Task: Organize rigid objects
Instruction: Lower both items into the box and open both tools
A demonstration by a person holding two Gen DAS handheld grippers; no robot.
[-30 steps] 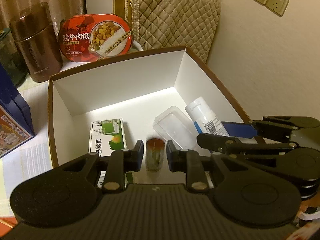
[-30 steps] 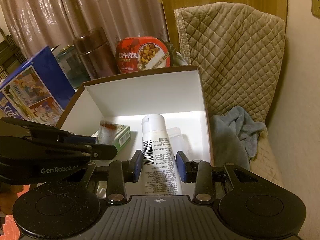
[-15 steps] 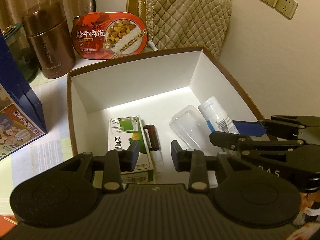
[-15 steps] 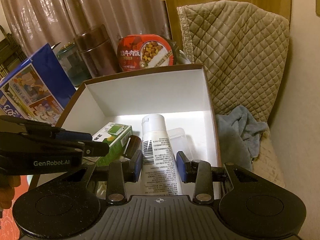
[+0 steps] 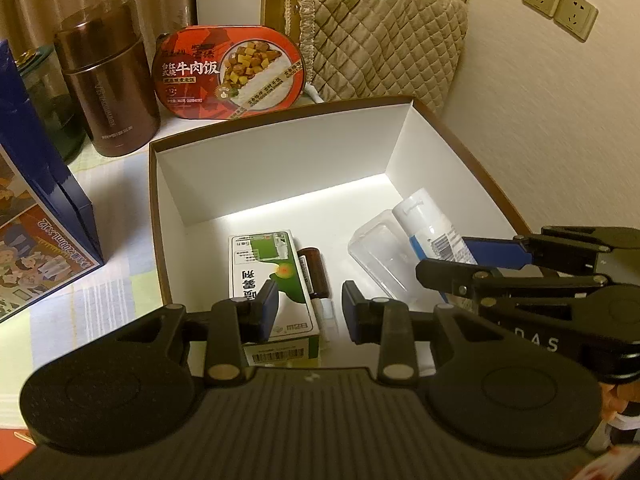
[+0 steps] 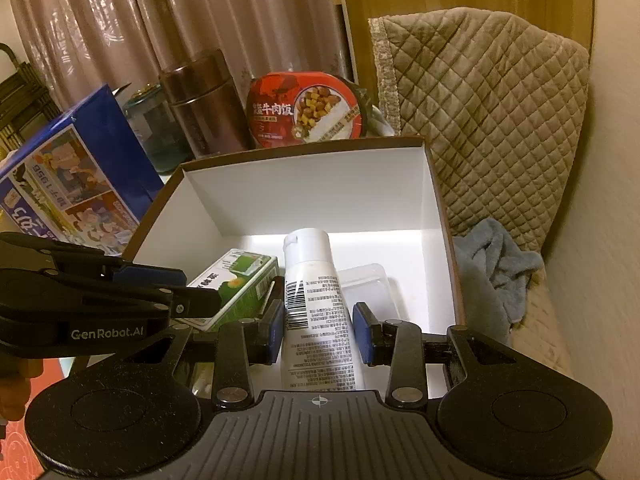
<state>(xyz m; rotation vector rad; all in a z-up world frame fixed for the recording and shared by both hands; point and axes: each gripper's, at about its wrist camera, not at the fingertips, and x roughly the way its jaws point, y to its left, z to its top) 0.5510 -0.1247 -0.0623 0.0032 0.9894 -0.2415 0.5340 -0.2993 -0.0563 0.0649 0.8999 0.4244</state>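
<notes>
Left gripper point(image 5: 308, 306): jaws part open, nothing between the pads. They have just been opening. It hangs over the near edge of the box point(image 5: 280, 160), pointing down into it.

Below its gap, on the box floor: small brown bottle point(image 5: 314, 270) lying flat, white cap toward the camera. It sits right against the side of the green-and-white carton point(image 5: 266, 276), which also lies flat.

Right gripper point(image 6: 318, 330): narrow, both blue pads look pressed on the sides of the white tube point(image 6: 316, 312). Tube points away, cap end deeper in the box, barcode label facing up. Can't tell if its far end rests on the floor or is lifted.

Just beside the tube: clear plastic tray point(image 5: 380, 250), lying on the box floor, between the tube and the brown bottle in the left view.

Box is white inside, brown rim, open top, sitting on a table with a pale checked cloth point(image 5: 80, 308).

Behind the box: red oval meal pack point(image 5: 228, 74) propped upright, brown metal flask point(image 5: 106, 76) beside it, dark glass jar point(image 6: 156, 136) further left. Blue printed carton point(image 5: 32, 216) stands left of the box.

Quilted beige cover point(image 6: 484, 120) at the back right, grey-blue towel point(image 6: 496, 276) lying below it beside the box wall. Wall sockets point(image 5: 560, 6) up right.
</notes>
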